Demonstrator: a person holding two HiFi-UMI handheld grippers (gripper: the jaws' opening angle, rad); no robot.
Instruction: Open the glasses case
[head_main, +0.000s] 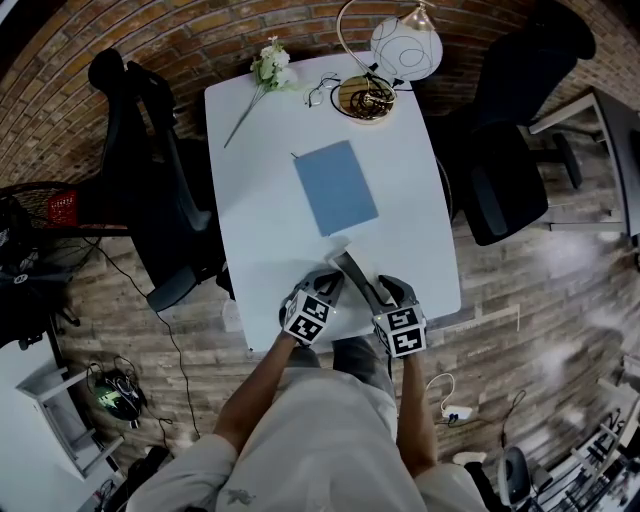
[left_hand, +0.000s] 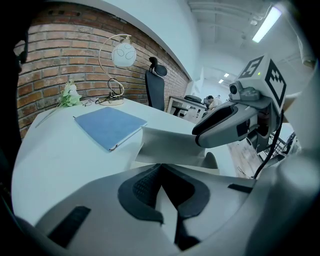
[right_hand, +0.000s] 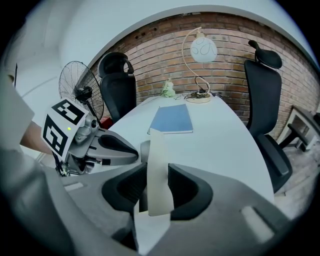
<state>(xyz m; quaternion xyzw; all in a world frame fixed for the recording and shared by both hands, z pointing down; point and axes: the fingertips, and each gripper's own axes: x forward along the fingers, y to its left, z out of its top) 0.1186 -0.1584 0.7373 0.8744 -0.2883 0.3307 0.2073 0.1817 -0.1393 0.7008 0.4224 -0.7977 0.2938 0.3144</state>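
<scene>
Left tongs (left_hand: 161, 169) clamp one flap of the pale grey folding glasses case (left_hand: 170, 145), right tongs (right_hand: 157, 172) pinch another. All bottom-centre on the white bench (head_main: 260, 200).

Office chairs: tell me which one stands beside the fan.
The chair left of the table; the fan stands right beside it, unlike the other chair.

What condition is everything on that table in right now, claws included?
glasses case: partly open, one flap lifted.
left claw: closed on a case panel.
right claw: closed on the raised flap.
notebook: closed, lying flat.
lamp: upright, seems unlit.
flower: lying on its side.
</scene>
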